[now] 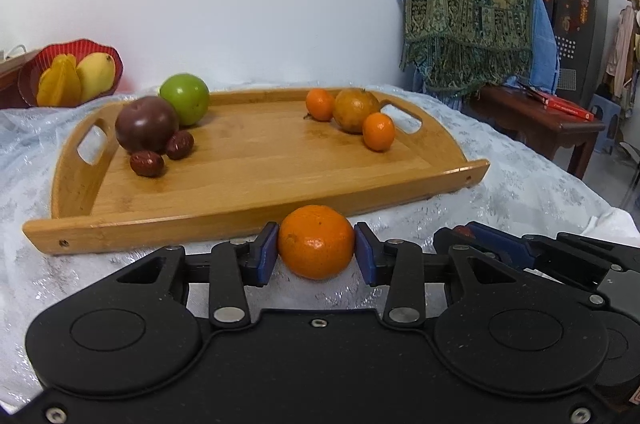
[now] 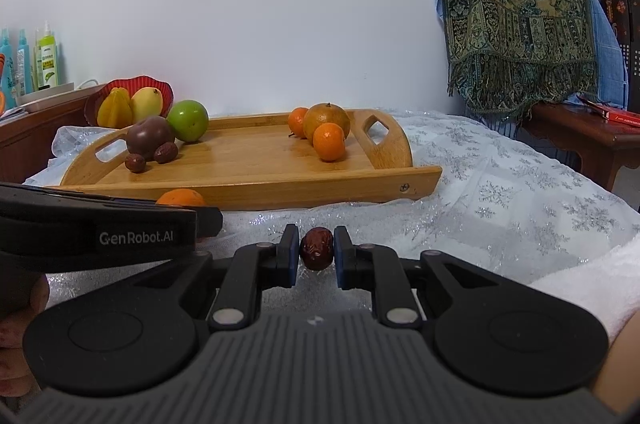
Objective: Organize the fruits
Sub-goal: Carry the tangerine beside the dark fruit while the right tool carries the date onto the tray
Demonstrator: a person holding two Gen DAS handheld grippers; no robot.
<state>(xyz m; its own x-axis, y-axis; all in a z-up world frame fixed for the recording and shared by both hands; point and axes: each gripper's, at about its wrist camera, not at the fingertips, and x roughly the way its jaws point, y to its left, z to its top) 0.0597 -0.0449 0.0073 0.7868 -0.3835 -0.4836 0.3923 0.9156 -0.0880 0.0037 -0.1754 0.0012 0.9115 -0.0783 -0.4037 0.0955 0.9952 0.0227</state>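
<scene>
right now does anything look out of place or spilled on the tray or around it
Nothing spilled or damaged. The wooden tray sits flat, with dark and green fruit left, orange fruit right. Off the tray: a tangerine in the left gripper, a red date in the right gripper.

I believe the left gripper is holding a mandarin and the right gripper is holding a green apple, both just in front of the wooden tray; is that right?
Not quite: the right gripper holds a red date, not a green apple, as the right wrist view shows. The left gripper does hold a mandarin, both in front of the wooden tray.

Tangerine (image 2: 181,199) half behind left gripper (image 2: 120,224)
</scene>
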